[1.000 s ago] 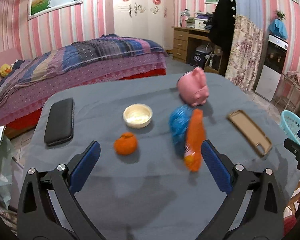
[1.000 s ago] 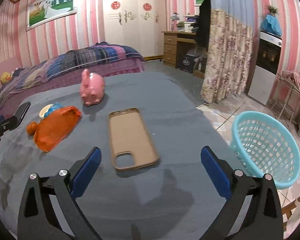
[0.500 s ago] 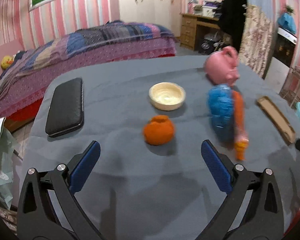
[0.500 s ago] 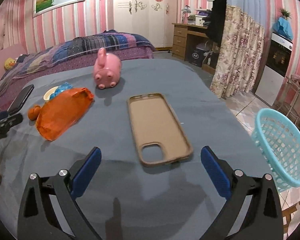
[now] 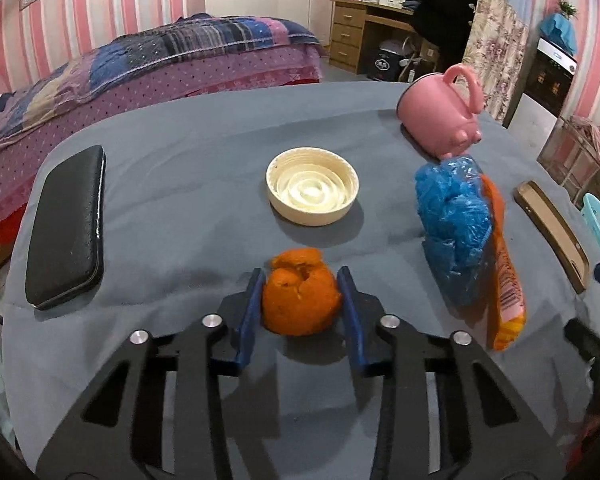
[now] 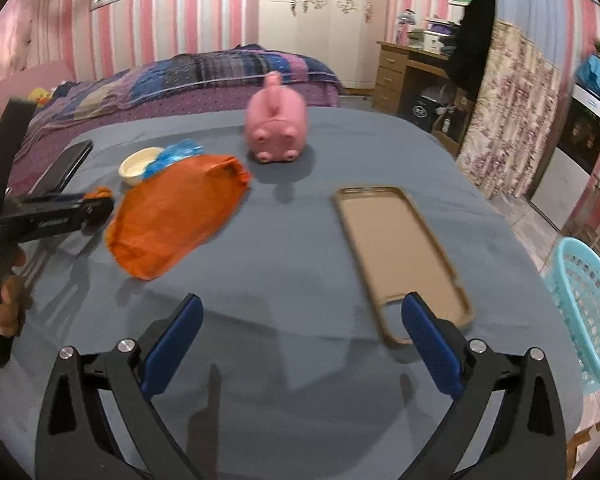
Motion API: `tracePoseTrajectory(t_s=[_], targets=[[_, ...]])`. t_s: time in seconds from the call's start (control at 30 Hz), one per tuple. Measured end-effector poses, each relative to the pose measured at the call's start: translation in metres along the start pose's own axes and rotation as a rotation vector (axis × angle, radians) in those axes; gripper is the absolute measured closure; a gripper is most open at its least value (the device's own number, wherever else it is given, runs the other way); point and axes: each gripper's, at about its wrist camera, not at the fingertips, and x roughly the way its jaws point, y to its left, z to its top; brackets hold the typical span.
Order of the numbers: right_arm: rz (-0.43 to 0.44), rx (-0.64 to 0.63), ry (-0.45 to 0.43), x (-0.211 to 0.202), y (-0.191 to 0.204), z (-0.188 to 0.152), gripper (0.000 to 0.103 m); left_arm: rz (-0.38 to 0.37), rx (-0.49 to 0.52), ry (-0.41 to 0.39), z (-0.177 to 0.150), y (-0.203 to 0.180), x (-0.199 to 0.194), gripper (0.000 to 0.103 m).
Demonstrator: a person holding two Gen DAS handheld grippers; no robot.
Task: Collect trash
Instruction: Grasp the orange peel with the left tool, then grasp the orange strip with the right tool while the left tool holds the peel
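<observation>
An orange peel point(image 5: 300, 292) lies on the grey-blue table cloth point(image 5: 180, 168). My left gripper point(image 5: 300, 292) is shut on the peel, a blue pad on each side of it; it also shows in the right wrist view point(image 6: 96, 204). An orange wrapper point(image 6: 176, 224) and a crumpled blue plastic bag point(image 5: 452, 220) lie to the right of the peel. My right gripper point(image 6: 300, 336) is open and empty above the table's near part. A turquoise basket point(image 6: 588, 312) stands off the table's right edge.
A cream lid point(image 5: 312, 192), a pink piggy bank point(image 6: 278, 128), a black case point(image 5: 66, 224) and a brown phone case point(image 6: 400, 256) lie on the table. A bed point(image 5: 160, 56) stands behind the table, a desk point(image 5: 364, 28) at the back right.
My left gripper has moved forward and down to the orange peel and closed on it. My right gripper has swung left, so the basket has slid to the right edge.
</observation>
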Motion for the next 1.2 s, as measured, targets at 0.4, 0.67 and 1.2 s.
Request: tracePoseTrajectory(t_s=[0.4, 0.67, 1.2], targets=[[0.11, -0.059, 0.011, 0.012, 0.068, 0.014, 0.006, 0.083, -0.052, -0.067, -0.025, 0.028, -0.045, 0.075], [0.11, -0.055, 0.049, 0.026, 0.081, 0.025, 0.05, 0.074, -0.096, -0.078, -0.028, 0.039, -0.045, 0.075], [0.128, 0.022, -0.071, -0.009, 0.014, 0.033, 0.098, 0.115, -0.072, -0.142, -0.024, 0.028, -0.064, 0.075]])
